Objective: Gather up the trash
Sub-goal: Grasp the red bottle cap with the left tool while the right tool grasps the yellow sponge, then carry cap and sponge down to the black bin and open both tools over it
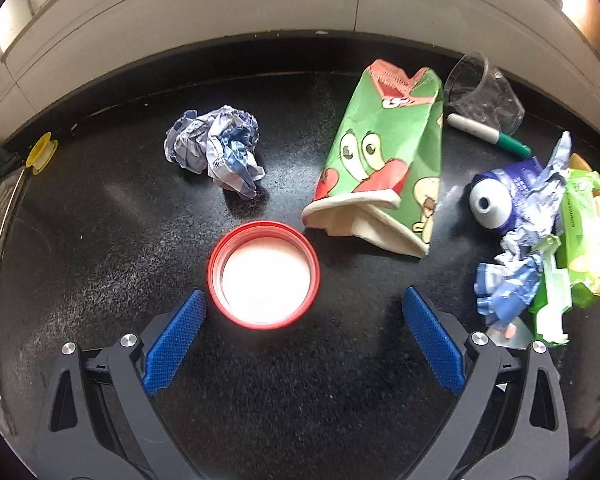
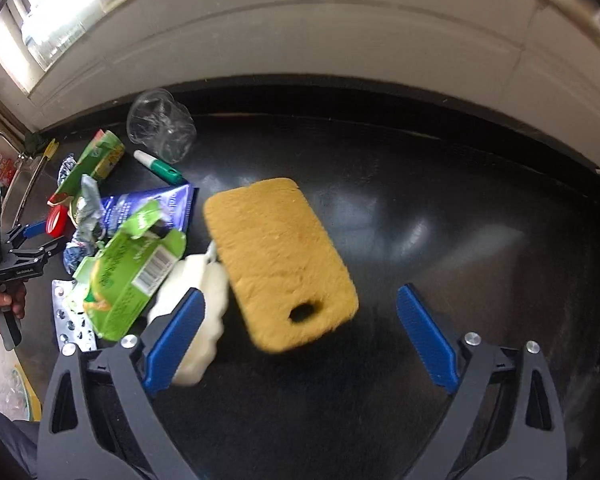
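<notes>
Only the left wrist view shows the crumpled blue-white paper ball [image 1: 216, 150] far left on the black counter [image 1: 100, 240]. Only the right wrist view shows the yellow furry phone case [image 2: 280, 260]. Left gripper [image 1: 304, 308] points steeply down, jaws wide, empty, the round red plastic lid [image 1: 263, 274] between them. Right gripper [image 2: 298, 308] likewise, wide, holding nothing

Daylight comes from windows at the far top edge, blown out white top-left in both views. The dark counter [image 1: 100, 240] shows soft glare patches ahead of the jaws. The red lid [image 1: 264, 274] interior is overexposed. Heavy fisheye bending with black vignetted corners. The yellow sponge [image 2: 280, 260] between the right tongs is motion-blurred; the left view is sharper.
</notes>
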